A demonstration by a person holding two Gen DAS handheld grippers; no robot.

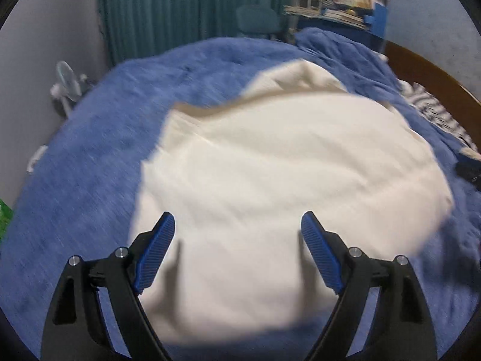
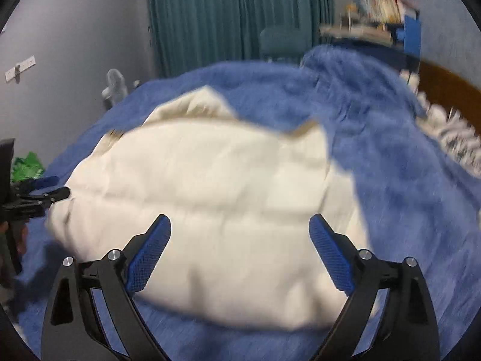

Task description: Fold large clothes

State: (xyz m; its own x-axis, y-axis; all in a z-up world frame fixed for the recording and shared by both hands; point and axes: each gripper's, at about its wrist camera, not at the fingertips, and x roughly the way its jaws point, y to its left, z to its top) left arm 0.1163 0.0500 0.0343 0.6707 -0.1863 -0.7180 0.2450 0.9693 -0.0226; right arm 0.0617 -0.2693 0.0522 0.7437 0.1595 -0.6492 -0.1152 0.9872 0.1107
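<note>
A large cream-white garment [image 1: 270, 180] lies folded over on a blue bedspread [image 1: 90, 150], with a tan inner edge showing along its far side. It also shows in the right wrist view [image 2: 210, 195]. My left gripper [image 1: 237, 225] is open and empty, hovering above the garment's near part. My right gripper [image 2: 240, 225] is open and empty above the garment's near edge. The left gripper [image 2: 45, 192] also appears at the left edge of the right wrist view, beside the garment's left side. Both views are blurred by motion.
The blue bedspread [image 2: 405, 180] is bunched up at the far right. A brown headboard [image 1: 436, 75] and a patterned pillow [image 1: 436, 111] lie at the right. A small fan [image 1: 66, 84], teal curtains [image 1: 180, 9], a chair [image 1: 258, 21] and a cluttered shelf [image 1: 345, 3] stand beyond the bed.
</note>
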